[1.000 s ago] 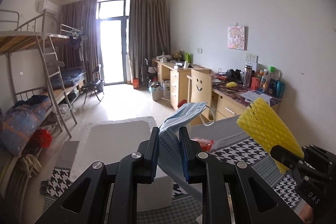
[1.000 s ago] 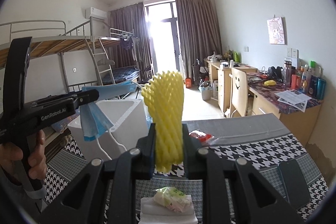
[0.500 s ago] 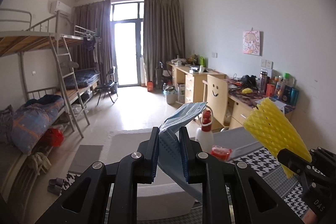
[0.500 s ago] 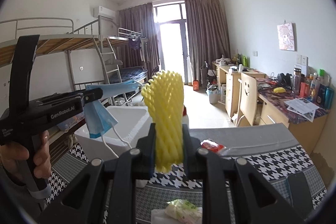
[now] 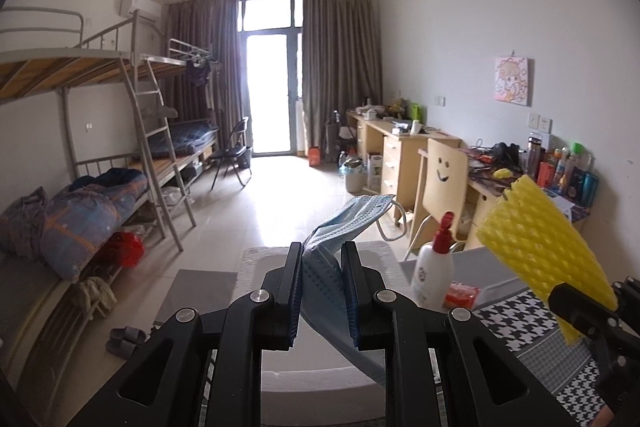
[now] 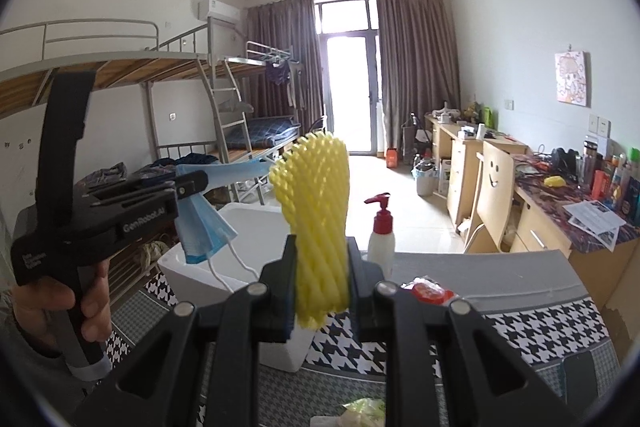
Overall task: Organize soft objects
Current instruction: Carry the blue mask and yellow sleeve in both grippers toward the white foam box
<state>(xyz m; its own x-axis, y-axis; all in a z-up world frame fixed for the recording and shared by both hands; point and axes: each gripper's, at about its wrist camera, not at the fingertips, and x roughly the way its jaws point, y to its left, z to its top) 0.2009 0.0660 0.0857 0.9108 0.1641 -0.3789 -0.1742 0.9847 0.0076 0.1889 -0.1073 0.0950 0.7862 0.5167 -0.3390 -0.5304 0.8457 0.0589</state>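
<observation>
The left gripper is closed almost fully on a blue face mask, and the right gripper is closed in the same way on a yellow foam net sleeve. Both things are in the air above the table with the houndstooth cloth.

The mask looks very light and limp. It is pinched near its middle, so one end stands up past the fingers and the other end hangs down with its white ear loops free. These loops can catch on an edge, so I think a grip near the folded middle is the safest. The foam sleeve seems also very light, but springy. The pads squeeze its lower part, and the top spreads wide above them. It will probably spring back when it is released, and it can roll away.

Just beyond the grippers stands a white foam box, open at the top. It is likely the place for the soft things. Beside it stands a white pump bottle with a red head, upright, and near it lies a small red packet. The bottle is tall and can tip if a gripper swings across it. Far behind are a wooden chair with a smiling face, the desks, and the bunk beds.
</observation>
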